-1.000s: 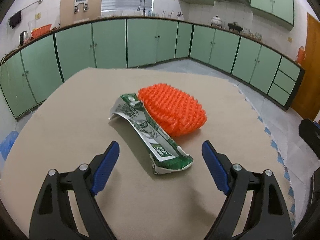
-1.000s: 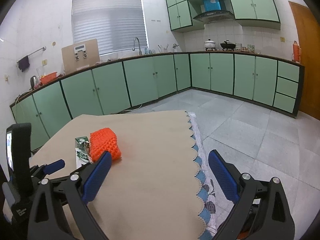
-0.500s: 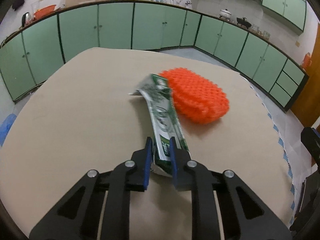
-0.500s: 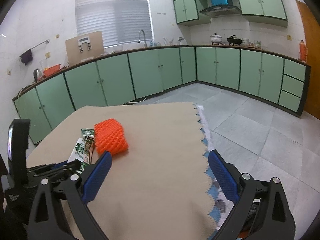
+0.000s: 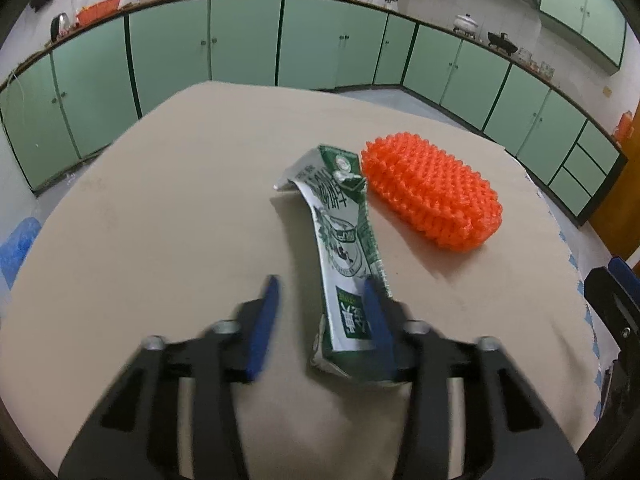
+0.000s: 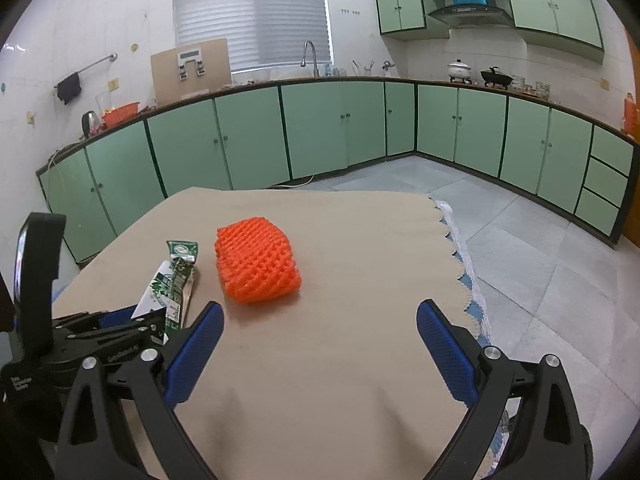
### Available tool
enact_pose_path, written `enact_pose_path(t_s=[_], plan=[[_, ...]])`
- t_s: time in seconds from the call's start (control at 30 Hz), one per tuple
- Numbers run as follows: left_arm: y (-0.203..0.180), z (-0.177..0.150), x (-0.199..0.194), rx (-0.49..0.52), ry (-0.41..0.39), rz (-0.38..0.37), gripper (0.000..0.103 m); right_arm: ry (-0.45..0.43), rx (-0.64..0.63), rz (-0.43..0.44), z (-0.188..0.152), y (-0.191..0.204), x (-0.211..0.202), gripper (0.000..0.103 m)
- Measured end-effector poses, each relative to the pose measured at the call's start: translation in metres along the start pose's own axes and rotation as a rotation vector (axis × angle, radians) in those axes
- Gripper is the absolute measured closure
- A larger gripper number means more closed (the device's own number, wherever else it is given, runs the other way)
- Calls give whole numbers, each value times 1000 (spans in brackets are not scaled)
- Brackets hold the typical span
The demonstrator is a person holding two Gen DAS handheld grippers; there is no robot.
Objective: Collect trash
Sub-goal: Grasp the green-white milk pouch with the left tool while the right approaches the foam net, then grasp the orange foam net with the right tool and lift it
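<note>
Bare desk (image 6: 340,360) lies before the right claw (image 6: 320,344); foam net (image 6: 256,266) blocks at 11 o'clock.

A flattened green and white carton (image 5: 345,248) lies on the bench (image 5: 160,240), printed with white characters and a round emblem, but none of it is sharp enough to read. White lettering on the left gripper's (image 6: 120,334) black body is also illegible.
</note>
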State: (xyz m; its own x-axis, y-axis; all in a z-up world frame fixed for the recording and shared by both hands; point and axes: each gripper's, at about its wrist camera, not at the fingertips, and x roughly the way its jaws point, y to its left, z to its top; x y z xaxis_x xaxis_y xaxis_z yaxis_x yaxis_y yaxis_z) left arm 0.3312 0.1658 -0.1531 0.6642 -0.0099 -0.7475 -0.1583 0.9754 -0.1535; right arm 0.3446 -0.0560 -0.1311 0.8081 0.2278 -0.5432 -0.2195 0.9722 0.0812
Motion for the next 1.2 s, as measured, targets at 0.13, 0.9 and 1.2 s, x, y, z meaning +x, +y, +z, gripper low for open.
enact_pose_path(t_s=[0.13, 0.9, 1.2], plan=[[3, 1, -4, -11, -25, -10, 89, 10, -6, 6, 5, 3, 6, 8], [46, 20, -17, -56, -87, 65, 95, 177, 9, 62, 21, 41, 92, 42], [43, 20, 2, -53, -14, 80, 77, 174, -4, 98, 18, 43, 85, 77]])
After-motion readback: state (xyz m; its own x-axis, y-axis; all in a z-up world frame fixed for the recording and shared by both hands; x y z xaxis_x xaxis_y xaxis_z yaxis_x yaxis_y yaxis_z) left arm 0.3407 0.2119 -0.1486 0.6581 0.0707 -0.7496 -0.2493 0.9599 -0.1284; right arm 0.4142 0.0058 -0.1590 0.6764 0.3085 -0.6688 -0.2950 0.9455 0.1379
